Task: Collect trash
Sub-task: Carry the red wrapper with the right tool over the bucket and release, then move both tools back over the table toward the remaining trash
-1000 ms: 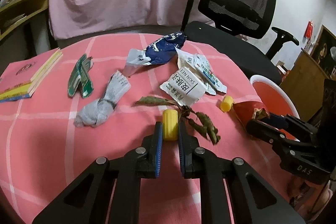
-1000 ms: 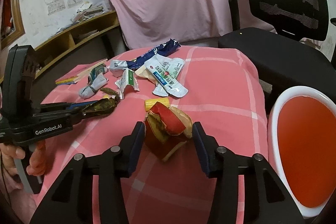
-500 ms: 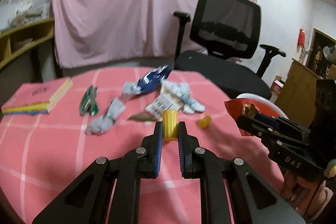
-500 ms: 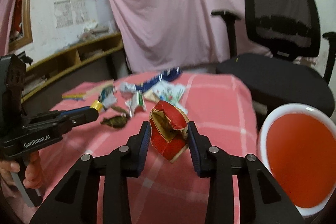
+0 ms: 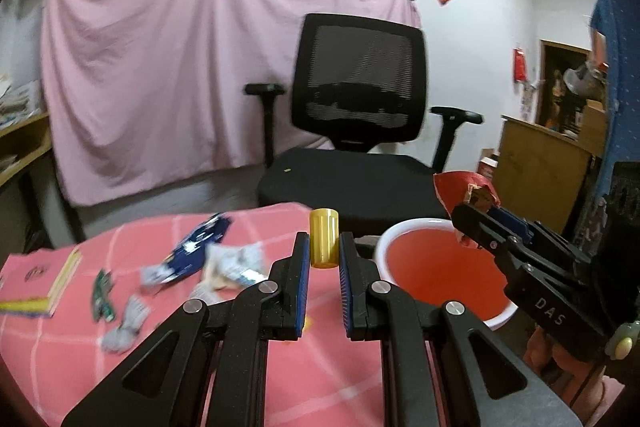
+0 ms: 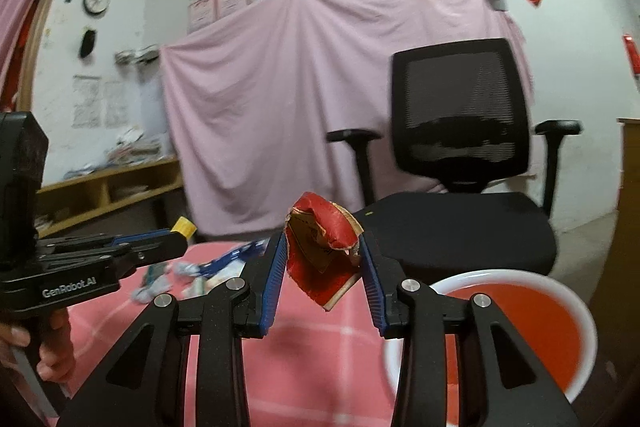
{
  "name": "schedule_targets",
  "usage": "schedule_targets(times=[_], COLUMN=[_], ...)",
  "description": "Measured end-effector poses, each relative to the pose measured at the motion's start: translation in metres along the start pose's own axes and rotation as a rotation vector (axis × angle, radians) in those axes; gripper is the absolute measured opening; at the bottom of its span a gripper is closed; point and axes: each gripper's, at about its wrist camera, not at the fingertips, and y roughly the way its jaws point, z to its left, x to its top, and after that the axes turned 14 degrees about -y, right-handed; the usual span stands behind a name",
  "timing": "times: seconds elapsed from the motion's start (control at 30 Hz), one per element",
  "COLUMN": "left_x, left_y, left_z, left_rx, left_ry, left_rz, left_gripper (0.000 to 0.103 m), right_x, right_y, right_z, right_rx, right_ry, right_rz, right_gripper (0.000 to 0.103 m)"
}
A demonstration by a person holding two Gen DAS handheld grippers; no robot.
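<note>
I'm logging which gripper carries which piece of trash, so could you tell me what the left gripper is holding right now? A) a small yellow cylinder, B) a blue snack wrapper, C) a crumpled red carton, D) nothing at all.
A: in the left wrist view the left gripper is shut on the small yellow cylinder, held upright between its blue pads, while the right gripper carries the crumpled red carton.

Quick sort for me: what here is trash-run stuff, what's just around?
Job:
yellow cap in left gripper
red carton scrap in right gripper
red bin
wrappers on the table

Just around:
office chair
book
pink sheet
</note>
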Motion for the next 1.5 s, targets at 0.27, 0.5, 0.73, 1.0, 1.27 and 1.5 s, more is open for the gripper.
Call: schedule_targets(times=[0.27, 0.5, 0.73, 1.0, 1.27, 1.5], left_x=[0.007, 0.002, -0.003, -0.002, -0.001, 0.002], left_y=[0.044, 0.08, 0.12, 0.148, 0.146, 0.125], left_z=[-0.04, -0.068, -0.085, -0.08, -0.062, -0.04], left_rx=[-0.107, -0.161, -0.185, -0.194, -0.168, -0.098], left_ry=[-0.003, -0.016, -0.047, -0.129, -0.194, -0.208], left_rz=[0.096, 0.18, 0.289, 0.366, 0.358, 0.274], left_gripper=[0.011, 0.011, 0.011, 0.017, 0.033, 0.034], right_x=[-0.01, -0.024, -0.037, -0.051, -0.053, -0.043], right_y=[-0.008, -0.007, -0.002, -0.002, 0.001, 0.0], right_z=[-0.046, -0.08, -0.101, -0.118, -0.12, -0.108], right_rx=[-0.115, -0.172, -0.2, -0.215, -0.221, -0.217], right_ry=[0.104, 0.189, 0.26, 0.343, 0.355, 0.301], right_rz=[0.026, 0.095, 0.165, 0.214, 0.236, 0.19], right_gripper=[0.036, 0.038, 0.043, 0.051, 0.052, 0.061])
